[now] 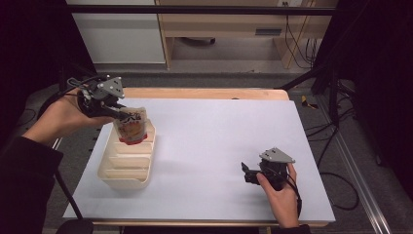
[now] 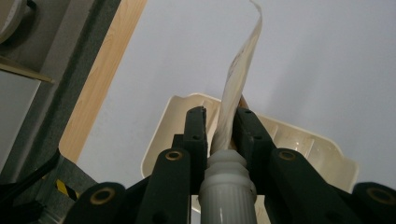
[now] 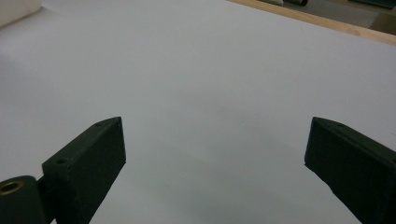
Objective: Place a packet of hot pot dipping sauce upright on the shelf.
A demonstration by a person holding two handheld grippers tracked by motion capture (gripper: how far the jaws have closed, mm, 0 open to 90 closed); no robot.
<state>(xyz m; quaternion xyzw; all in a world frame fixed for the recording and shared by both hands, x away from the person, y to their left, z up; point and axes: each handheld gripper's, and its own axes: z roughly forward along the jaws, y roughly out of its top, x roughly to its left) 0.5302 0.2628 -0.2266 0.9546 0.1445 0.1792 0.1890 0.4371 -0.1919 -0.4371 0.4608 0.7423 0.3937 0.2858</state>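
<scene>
While both hands work at the table, the scene reads as follows.

Table: a wooden table (image 1: 204,93) with a pale grey-white sheet (image 1: 224,146) over most of its top; bare wood shows along the far edge.

Tray: a cream plastic tray with several compartments (image 1: 127,165) sits on the sheet at the left side of the table, its long side running away from the person.

Pouch: a soft pouch with red and white print and a white ribbed screw spout (image 1: 131,125) hangs above the far end of the tray. I cannot tell if its bottom touches the tray.

Left gripper: the left gripper (image 1: 117,112) is clenched on the pouch just below the spout; in the left gripper view the pouch (image 2: 236,88) is seen edge-on between the black jaws, the tray (image 2: 303,140) beyond.

Right gripper: the right gripper (image 1: 245,171), well apart from the tray, rests low over the sheet near the front right, jaws spread wide and holding nothing.
</scene>
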